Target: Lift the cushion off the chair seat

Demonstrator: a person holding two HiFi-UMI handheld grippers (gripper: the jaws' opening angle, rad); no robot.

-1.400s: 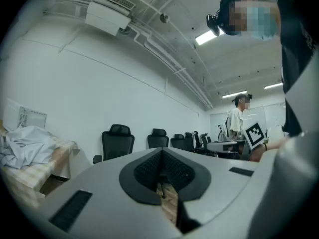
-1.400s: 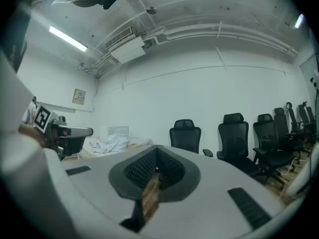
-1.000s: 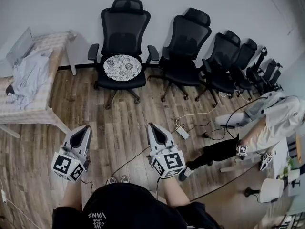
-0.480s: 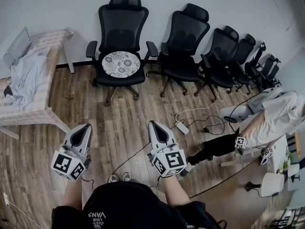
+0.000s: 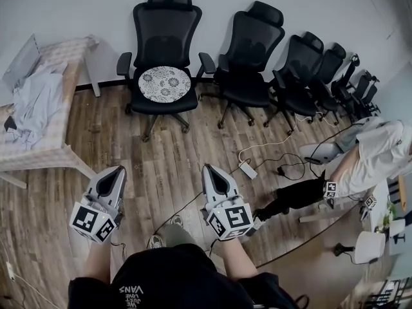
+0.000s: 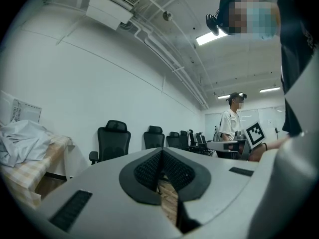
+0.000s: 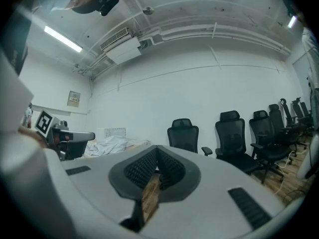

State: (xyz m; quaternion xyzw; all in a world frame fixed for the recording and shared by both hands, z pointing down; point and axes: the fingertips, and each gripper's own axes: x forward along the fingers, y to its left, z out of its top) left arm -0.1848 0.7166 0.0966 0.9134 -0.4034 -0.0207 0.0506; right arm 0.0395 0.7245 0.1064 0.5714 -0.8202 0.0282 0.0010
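Nothing is done yet: the patterned cushion point(image 5: 165, 82) lies on the office chair point(image 5: 164, 56), well apart from me. My left gripper point(image 5: 111, 184) and right gripper point(image 5: 214, 179) are both closed and empty, so approach, grasp and lift remain.

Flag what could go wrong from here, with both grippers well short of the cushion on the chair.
1. The left gripper and right gripper are shut and empty. Unless they open first, they would likely only shove the cushion.
2. The chair stands on casters, so a push could roll it away.
3. A power strip and loose cables lie on the floor just right of the path, a possible trip hazard.
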